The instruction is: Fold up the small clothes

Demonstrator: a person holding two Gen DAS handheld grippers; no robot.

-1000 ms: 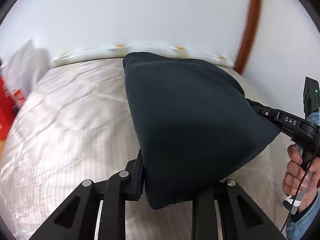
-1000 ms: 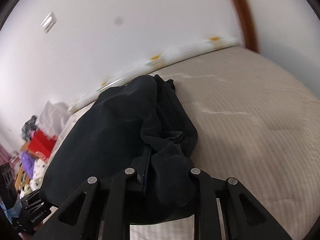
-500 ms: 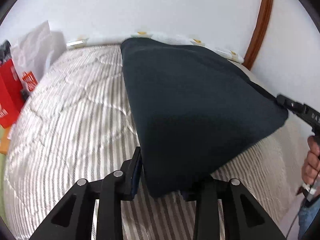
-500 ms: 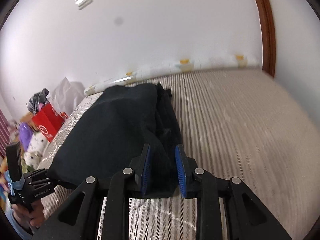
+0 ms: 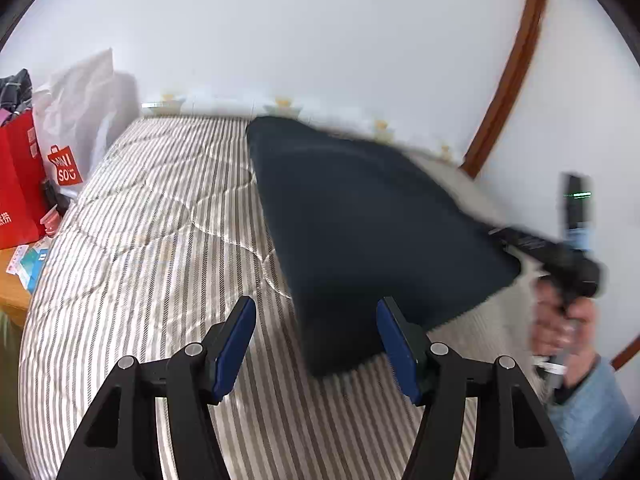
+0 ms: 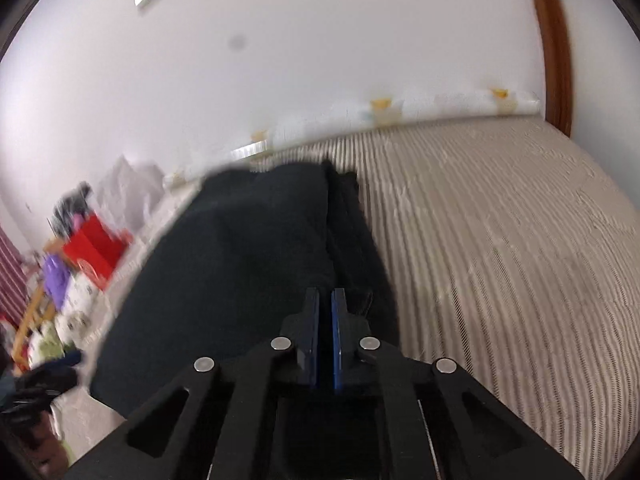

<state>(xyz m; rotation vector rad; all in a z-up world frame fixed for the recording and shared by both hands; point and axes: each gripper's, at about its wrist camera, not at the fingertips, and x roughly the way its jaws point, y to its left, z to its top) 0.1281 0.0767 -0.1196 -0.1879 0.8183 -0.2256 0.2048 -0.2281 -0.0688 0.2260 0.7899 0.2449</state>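
- Left gripper [image 5: 316,344]: jaws opening, blue pads well apart, nothing pressed between them; near corner of the dark garment [image 5: 360,216] just ahead of the fingertips, blurred, closer to the right-hand pad, contact not clear.
- Right gripper [image 6: 325,312]: blue pads drawn together with only a thin slit showing, closed; cannot tell whether any fabric is pinched in the slit, since the cloth lies directly under and ahead of the tips.
- Dark garment [image 6: 248,264]: black or deep navy, folded into a thick flat bundle, lying on the striped mattress [image 5: 160,240]; in the left wrist view, wedge-shaped, running from near the far edge of the bed toward the camera; in the right wrist view, stacked folded layers visible along its right-hand edge.
- Right gripper seen from the left wrist view [image 5: 516,240]: black fingers reaching to the garment's right-hand corner, motion-blurred.
- Hand [image 5: 560,320] holding that gripper's handle, with a blue sleeve [image 5: 588,404] below it.
- Mattress [image 6: 500,240]: beige and white stripes, quilted, bare to the right of the garment.
- Red shopping bag [image 5: 20,184] and white plastic bag [image 5: 80,104] standing beside the bed at the left edge of the left wrist view.
- White wall [image 5: 320,40] behind the bed, with brown wooden trim [image 5: 508,80] on the right.
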